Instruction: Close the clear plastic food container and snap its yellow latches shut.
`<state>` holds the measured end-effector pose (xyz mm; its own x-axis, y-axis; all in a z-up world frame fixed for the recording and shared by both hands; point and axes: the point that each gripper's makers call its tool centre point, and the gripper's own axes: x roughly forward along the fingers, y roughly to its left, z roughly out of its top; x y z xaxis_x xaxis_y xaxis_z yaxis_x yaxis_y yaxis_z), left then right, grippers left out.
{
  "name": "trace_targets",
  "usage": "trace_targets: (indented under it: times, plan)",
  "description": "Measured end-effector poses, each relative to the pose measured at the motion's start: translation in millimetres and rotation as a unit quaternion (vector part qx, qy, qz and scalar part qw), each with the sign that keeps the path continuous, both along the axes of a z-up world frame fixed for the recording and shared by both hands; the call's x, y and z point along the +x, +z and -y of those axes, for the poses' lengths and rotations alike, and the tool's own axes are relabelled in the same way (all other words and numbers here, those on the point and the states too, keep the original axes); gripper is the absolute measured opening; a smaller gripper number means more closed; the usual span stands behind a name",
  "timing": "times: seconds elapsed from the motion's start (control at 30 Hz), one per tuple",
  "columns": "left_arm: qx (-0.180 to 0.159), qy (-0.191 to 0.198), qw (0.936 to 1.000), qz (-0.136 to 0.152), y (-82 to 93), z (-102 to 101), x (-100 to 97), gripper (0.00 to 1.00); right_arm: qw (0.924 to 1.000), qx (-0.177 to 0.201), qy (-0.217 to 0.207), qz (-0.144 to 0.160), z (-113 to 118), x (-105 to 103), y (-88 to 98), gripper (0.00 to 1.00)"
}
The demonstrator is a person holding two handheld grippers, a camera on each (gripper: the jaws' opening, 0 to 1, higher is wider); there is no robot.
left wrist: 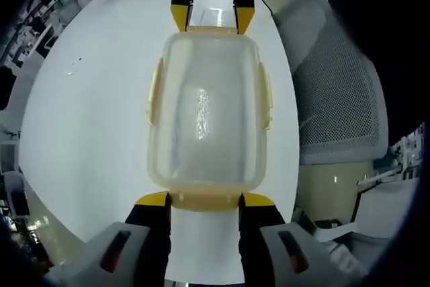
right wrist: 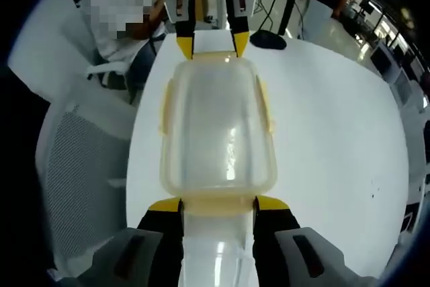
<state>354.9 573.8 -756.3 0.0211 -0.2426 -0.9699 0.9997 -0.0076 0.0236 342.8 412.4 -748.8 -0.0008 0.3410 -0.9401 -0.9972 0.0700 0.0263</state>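
left gripper view: a white desk (left wrist: 87, 132) is seen from above, with the clear plastic food container (left wrist: 208, 112) lying at its middle, lid on. a yellow side latch (left wrist: 154, 92) is seen on the container's left long edge and another side latch (left wrist: 267, 95) on its right long edge; whether either is snapped down cannot be told. the left gripper (left wrist: 205, 201) is set at the container's near short end, its yellow-tipped jaws held apart at the two corners of the near end latch (left wrist: 205, 199); contact looks likely but cannot be confirmed. at the far short end the right gripper (left wrist: 211, 21) is seen, its jaws likewise spread to either side of that end. a grey mesh chair (left wrist: 342, 92) stands just beside the desk on the right.

right gripper view: the mesh chair (right wrist: 80, 159) is seen at the left, beside the desk (right wrist: 336, 126). a seated person (right wrist: 127, 38) is seen beyond it, upper left. the container (right wrist: 218, 126) lies centred, lid in place, yellow latches along both long sides. the right gripper (right wrist: 218, 208) is placed at the near end, jaws apart and bracketing the yellow end latch (right wrist: 218, 203). the left gripper (right wrist: 213, 42) is seen at the far end, jaws spread.
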Motion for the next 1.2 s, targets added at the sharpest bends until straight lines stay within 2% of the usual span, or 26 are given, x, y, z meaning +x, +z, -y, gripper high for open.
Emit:
trace_targets:
  times: [0.3,0.63,1.0,1.2]
  plan:
    - [-0.007,-0.007,0.9999,-0.009,-1.5,2,-2.0,0.37,1.0,-0.003,-0.006,-0.006,1,-3,-2.1,0.39]
    - [-0.005,-0.015,0.9997,-0.016,-6.2,13,0.0,0.37,0.9999,-0.006,-0.011,-0.01,12,-3,-4.2,0.39]
    - [-0.011,-0.016,0.9996,-0.019,-5.4,36,0.3,0.37,0.9998,-0.004,-0.013,-0.015,35,-3,-4.7,0.39]
    - [-0.013,-0.024,0.9993,-0.027,-3.7,53,-8.4,0.37,0.9996,-0.008,-0.015,-0.022,52,-15,-3.3,0.39]
